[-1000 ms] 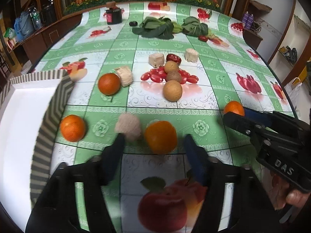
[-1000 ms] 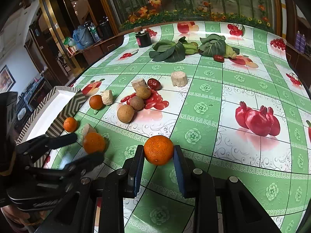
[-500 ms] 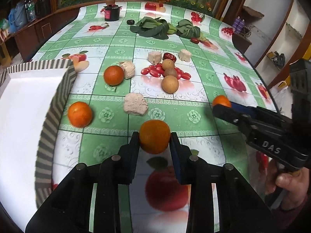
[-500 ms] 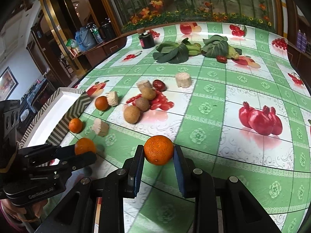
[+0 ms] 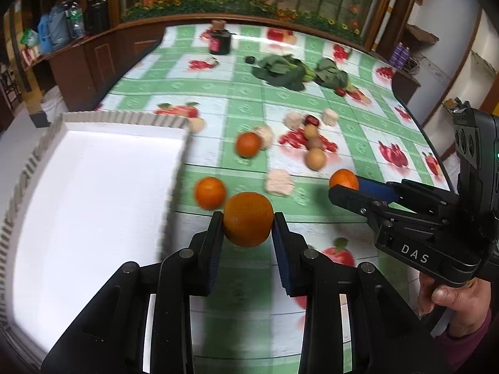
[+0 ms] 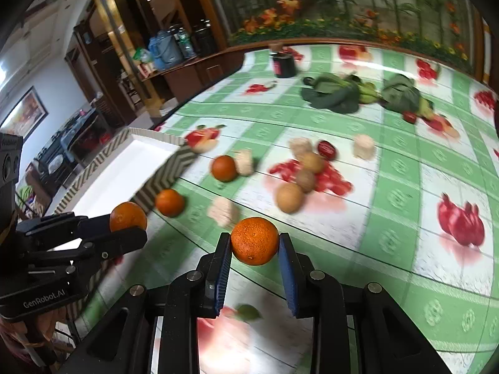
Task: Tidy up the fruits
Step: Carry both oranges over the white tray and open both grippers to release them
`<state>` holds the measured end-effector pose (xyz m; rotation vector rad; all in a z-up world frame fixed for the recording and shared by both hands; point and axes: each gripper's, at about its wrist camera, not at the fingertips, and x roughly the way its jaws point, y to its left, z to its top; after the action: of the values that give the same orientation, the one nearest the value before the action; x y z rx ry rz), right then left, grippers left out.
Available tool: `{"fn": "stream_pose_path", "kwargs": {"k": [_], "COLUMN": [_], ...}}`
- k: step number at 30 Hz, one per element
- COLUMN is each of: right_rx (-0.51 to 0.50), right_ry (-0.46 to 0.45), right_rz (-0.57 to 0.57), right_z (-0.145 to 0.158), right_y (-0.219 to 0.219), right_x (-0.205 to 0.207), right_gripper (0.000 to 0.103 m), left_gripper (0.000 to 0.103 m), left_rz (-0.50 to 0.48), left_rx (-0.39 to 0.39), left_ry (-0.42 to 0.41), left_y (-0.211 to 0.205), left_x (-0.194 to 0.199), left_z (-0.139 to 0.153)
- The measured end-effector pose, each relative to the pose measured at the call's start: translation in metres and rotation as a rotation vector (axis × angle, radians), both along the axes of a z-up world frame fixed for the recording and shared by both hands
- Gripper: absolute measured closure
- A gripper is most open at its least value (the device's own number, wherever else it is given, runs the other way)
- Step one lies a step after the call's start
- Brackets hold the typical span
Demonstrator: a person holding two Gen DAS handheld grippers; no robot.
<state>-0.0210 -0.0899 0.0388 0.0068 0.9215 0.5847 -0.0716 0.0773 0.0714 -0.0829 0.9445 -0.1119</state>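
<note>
My left gripper (image 5: 248, 219) is shut on an orange (image 5: 248, 218), lifted above the tablecloth just right of the white tray (image 5: 93, 193) with its zigzag rim. My right gripper (image 6: 254, 246) is shut on a second orange (image 6: 254, 241), also off the table. Each gripper shows in the other's view: the right gripper (image 5: 343, 184) at the right with its orange (image 5: 343, 179), the left gripper (image 6: 129, 221) at the left with its orange (image 6: 128, 216). Two more oranges lie on the cloth, one (image 5: 209, 192) beside the tray, one (image 5: 248, 145) farther back.
Brown round fruits (image 5: 315, 159), a dark red fruit (image 5: 311, 121) and pale chunks (image 5: 279, 182) lie mid-table. Leafy greens (image 5: 280, 71) and a dark jar (image 5: 220, 41) sit at the far end. A hand (image 5: 452, 299) holds the right gripper. The table edge curves away at the right.
My left gripper shut on the orange, lifted it and moved left toward the tray. The right gripper, holding its orange throughout, also shifted left and slightly up.
</note>
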Motion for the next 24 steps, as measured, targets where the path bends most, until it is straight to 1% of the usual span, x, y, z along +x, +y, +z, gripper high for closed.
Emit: {"fn": "stream_pose_path", "kwargs": {"k": [3,9,13,16,21,24], "right_rx": [0.001,0.003,-0.002,0.003,-0.002,-0.012], "right_ry": [-0.007,-0.018,-0.026,-0.028,-0.037,-0.030], "right_rz": [0.034,0.114,0.156,0.181,0.235,0.258], "right_z": [0.005,0.014,0.018,0.022,0.027,0.024], "right_y": [0.018,0.057,0.084,0.103,0.138,0.158], "right_x": [0.002,0.005,0.011,0.019,0.032,0.043], "right_gripper": [0.074,0.074,0.074,0.074,0.074,0.074], "left_gripper": [0.073,0.073,0.073,0.073,0.073,0.073], "left_rz": [0.030,0.097,0.155,0.196,0.237,0.259], "left_rx": [0.039,0.078,0.079,0.094,0.069,0.046], "left_ry": [-0.014,-0.017,-0.002,0.009,0.047,0.076], "left_y": [0.015,0.053,0.080,0.099,0.123,0.136], "left_x": [-0.002,0.003,0.015,0.030,0.055,0.067], "left_z": [0.006,0.013,0.013,0.009,-0.004,-0.014]}}
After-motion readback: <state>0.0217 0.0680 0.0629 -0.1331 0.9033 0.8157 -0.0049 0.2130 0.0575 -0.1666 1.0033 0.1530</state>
